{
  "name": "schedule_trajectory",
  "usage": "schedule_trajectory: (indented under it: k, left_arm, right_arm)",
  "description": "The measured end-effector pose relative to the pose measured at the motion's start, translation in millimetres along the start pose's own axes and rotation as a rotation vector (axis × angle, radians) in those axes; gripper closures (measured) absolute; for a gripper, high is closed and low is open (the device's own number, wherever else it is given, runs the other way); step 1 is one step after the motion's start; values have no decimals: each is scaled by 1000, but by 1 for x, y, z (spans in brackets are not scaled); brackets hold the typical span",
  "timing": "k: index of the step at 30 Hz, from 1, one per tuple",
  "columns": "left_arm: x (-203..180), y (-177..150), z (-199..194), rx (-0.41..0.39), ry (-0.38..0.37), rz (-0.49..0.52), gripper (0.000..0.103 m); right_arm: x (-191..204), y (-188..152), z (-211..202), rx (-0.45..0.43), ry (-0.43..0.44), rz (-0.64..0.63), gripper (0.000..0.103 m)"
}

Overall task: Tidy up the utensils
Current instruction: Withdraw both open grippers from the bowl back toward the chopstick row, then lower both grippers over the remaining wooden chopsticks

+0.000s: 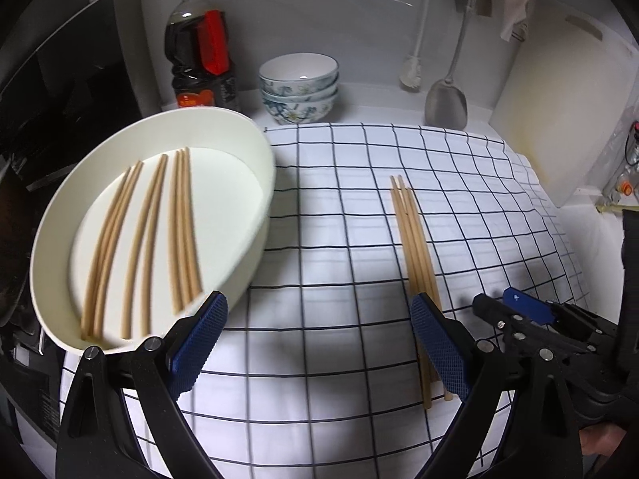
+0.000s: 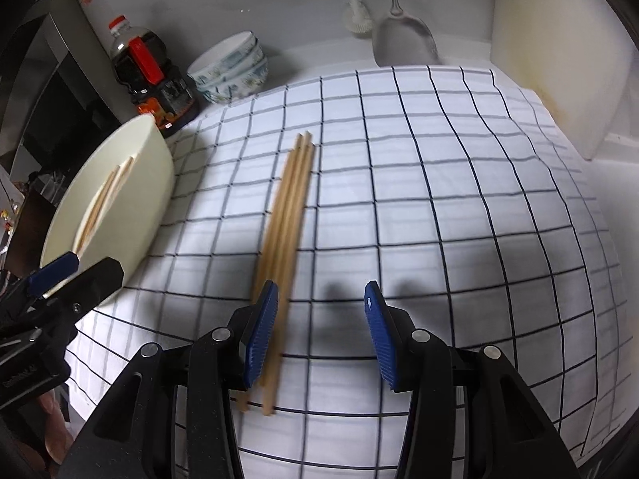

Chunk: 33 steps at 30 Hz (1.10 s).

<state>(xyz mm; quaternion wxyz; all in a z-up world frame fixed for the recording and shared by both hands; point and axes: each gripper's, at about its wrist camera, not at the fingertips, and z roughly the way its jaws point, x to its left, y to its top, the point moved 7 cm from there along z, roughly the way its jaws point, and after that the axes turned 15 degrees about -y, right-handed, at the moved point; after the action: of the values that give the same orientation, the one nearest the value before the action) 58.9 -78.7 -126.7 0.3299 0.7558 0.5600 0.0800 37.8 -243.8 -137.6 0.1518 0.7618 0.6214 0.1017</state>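
Jaws apart on both tools, nothing clamped. Left gripper (image 1: 319, 343) low over the checked cloth (image 1: 339, 263), spread wide, one blue pad just in front of the near rim of the oval tray (image 1: 255, 151), the other pad over the near ends of the loose chopsticks (image 1: 415, 247). Right gripper (image 2: 321, 331) also over the cloth, half spread, its left pad beside and partly over the same loose chopsticks (image 2: 287, 215); whether touching them, cannot tell.

Cream tray at the cloth's left edge, tilted toward the left camera, holding about seven chopsticks in the tray (image 1: 147, 239), laid roughly lengthwise in three loose groups. Loose bundle of about four on the cloth well to the right of the tray, lying close together, tips toward the back wall.

White cloth with dark grid lines spread over a white counter. Behind it, a stack of patterned bowls (image 1: 299, 88), empty on top, and just to their left a dark sauce bottle (image 1: 199, 48) with a red cap. Against the back wall, a metal spatula (image 1: 447, 99) and a white brush (image 1: 411, 72). White cutting board (image 1: 559, 111) leaning at the right. Blue tape patch on the wall.
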Motion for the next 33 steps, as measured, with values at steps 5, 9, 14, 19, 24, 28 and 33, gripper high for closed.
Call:
schedule_trajectory:
  k: [5,9,14,19,24,28,33]
  left_arm:
    - [-9,-5,11,-8,0,30,12]
    - [-7,-6,15,-11,14,33,12]
    - [-4,-7,15,-19,19,28,12]
    - [-2,-9,16,-15,15,17,12]
    - [-2,-9,17,-12,9,13,12]
    - [-5,-8,21,-8,1,13,12]
    - [-13,-8,29,6,-17,15,12]
  right_arm:
    - [1,-6,11,-3,2,-29,60]
    - [7,-7,18,-4,8,-47,60]
    - [17,-10,23,-15,6,-79,60]
    - [23,-12,24,-30,-14,-107,60]
    - [25,-17,21,-50,-51,-160,60]
    - [29,-23,21,-60,-110,-250,63]
    - [15,-20,20,-68,-112,-221,85]
